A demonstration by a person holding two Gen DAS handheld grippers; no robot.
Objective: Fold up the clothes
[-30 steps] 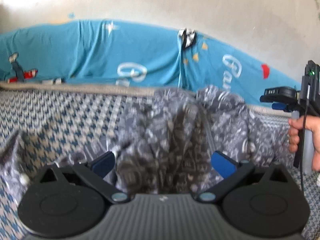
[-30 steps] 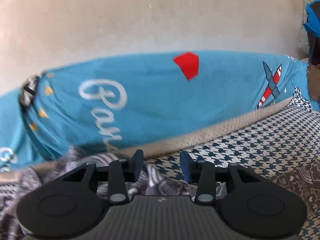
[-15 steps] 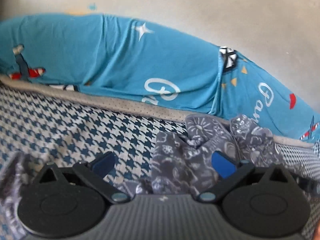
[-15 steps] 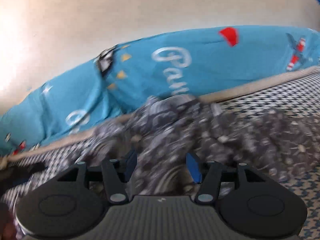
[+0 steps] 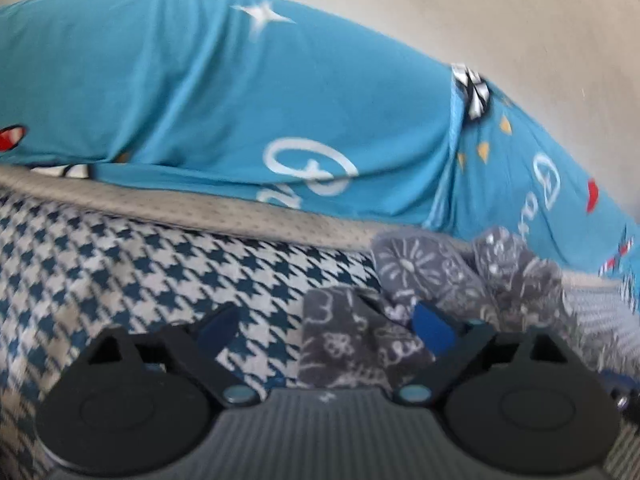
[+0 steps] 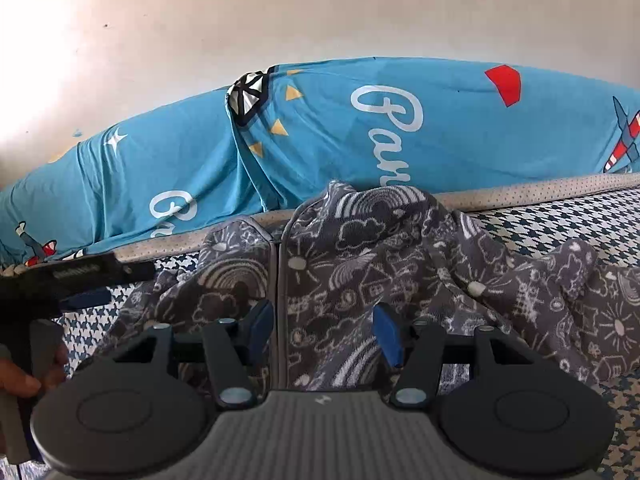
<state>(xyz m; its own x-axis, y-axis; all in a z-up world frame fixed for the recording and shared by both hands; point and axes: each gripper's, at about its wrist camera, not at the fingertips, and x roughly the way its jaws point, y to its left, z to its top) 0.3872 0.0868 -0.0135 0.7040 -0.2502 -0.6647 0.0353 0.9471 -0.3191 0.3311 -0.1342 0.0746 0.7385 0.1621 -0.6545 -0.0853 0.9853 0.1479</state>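
Observation:
A grey garment (image 6: 360,264) with white doodle prints and buttons lies crumpled on the houndstooth bed cover (image 6: 568,220). My right gripper (image 6: 324,330) is open, low over the garment's middle, holding nothing. In the left wrist view the same garment (image 5: 440,292) lies bunched at the right. My left gripper (image 5: 326,326) is open and empty, its right finger over the garment's left edge, its left finger over bare cover. The left gripper also shows at the left edge of the right wrist view (image 6: 84,276).
A long blue cushion (image 5: 240,100) with white lettering runs along the wall (image 6: 280,12) behind the bed. The houndstooth cover (image 5: 120,264) stretches left of the garment. A hand (image 6: 24,376) holds the left gripper's handle.
The left gripper has swung left, so the garment now sits at its right. The right gripper has turned left onto the garment and opened wider.

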